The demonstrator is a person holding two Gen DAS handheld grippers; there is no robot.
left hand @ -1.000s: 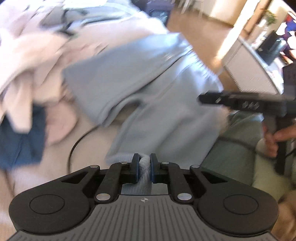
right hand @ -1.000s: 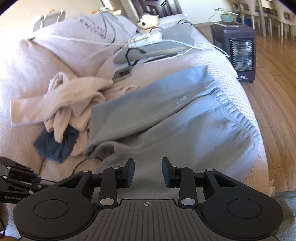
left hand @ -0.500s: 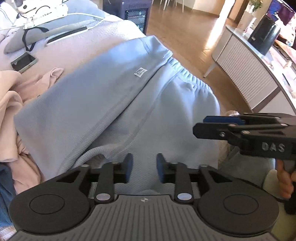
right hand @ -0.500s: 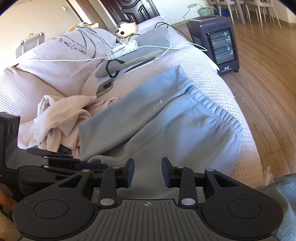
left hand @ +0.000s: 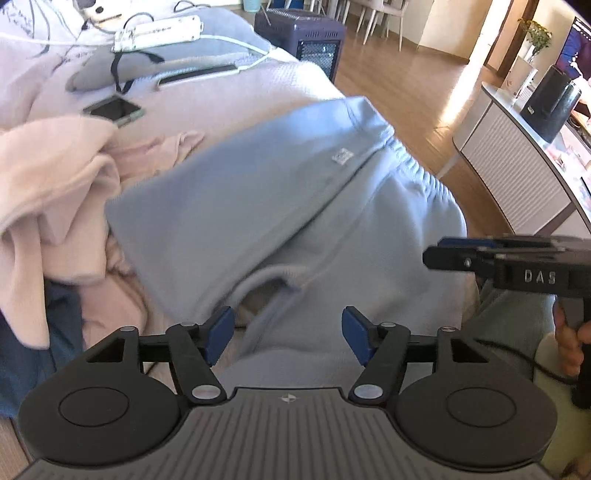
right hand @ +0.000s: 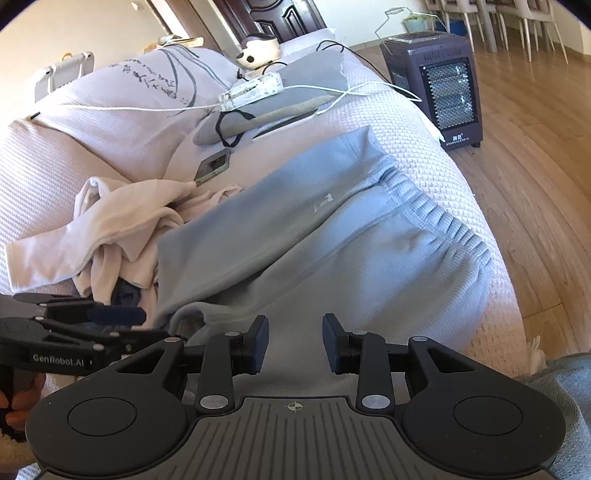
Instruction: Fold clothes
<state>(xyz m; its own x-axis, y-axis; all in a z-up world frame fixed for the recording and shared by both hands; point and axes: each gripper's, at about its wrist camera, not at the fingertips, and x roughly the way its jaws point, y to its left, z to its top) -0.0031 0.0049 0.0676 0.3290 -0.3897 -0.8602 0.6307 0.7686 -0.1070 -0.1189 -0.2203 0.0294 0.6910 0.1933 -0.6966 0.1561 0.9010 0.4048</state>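
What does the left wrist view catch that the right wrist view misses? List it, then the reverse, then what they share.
Only the left wrist view: a white ribbed cabinet with a dark speaker-like box on it, and the left gripper, its jaws opening with nothing pressed between the pads.
Only the right wrist view: a dark wooden door, a white folded frame behind the bed, and the right gripper, open and empty.
Both: the light blue sweatpants, the pink garment pile, phone, power strip, heater.
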